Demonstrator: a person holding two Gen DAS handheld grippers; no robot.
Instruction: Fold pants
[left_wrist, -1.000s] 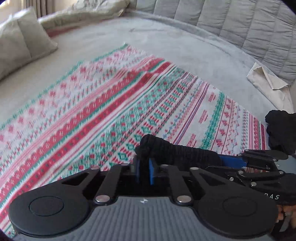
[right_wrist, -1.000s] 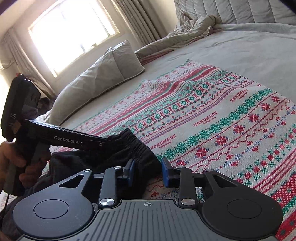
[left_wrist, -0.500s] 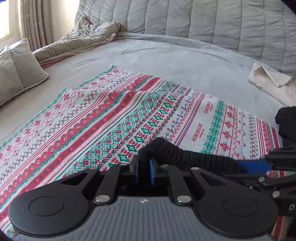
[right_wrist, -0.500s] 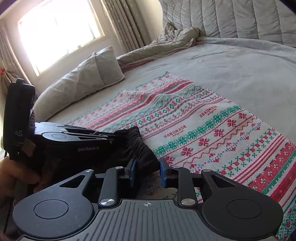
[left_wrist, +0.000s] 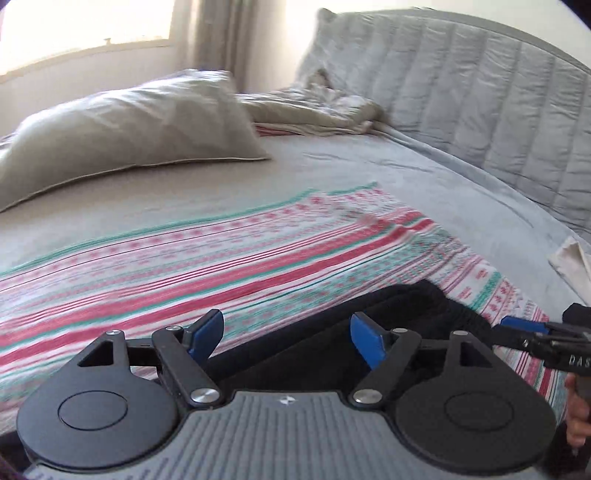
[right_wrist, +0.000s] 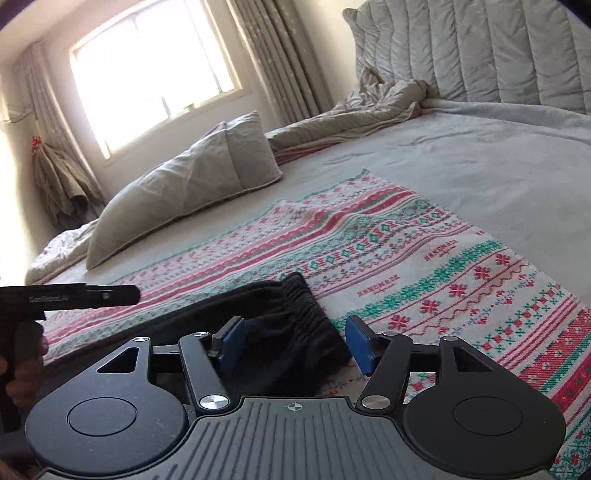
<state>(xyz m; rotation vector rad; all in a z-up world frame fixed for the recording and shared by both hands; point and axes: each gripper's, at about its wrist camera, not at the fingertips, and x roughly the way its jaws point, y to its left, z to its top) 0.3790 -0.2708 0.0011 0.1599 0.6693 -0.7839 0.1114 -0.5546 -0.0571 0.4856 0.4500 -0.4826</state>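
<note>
The pillow (right_wrist: 184, 184) lies far left on the bed (right_wrist: 480, 155), clear of the work. The left gripper (left_wrist: 286, 338) is opening, its blue pads spread wide and pressing on nothing, with a black fold of the pants (left_wrist: 388, 314) low between and just beyond them. The pants lie on the patterned blanket (right_wrist: 424, 258), near its front edge, with the gathered waistband at the right end. The right gripper (right_wrist: 293, 341) is also opening; the waistband sits between its pads, and neither pad looks to be pinching it. This reads as the release after a fold. To do it well, both grippers should lift straight off without dragging cloth, then check that the edges line up before the next fold.
</note>
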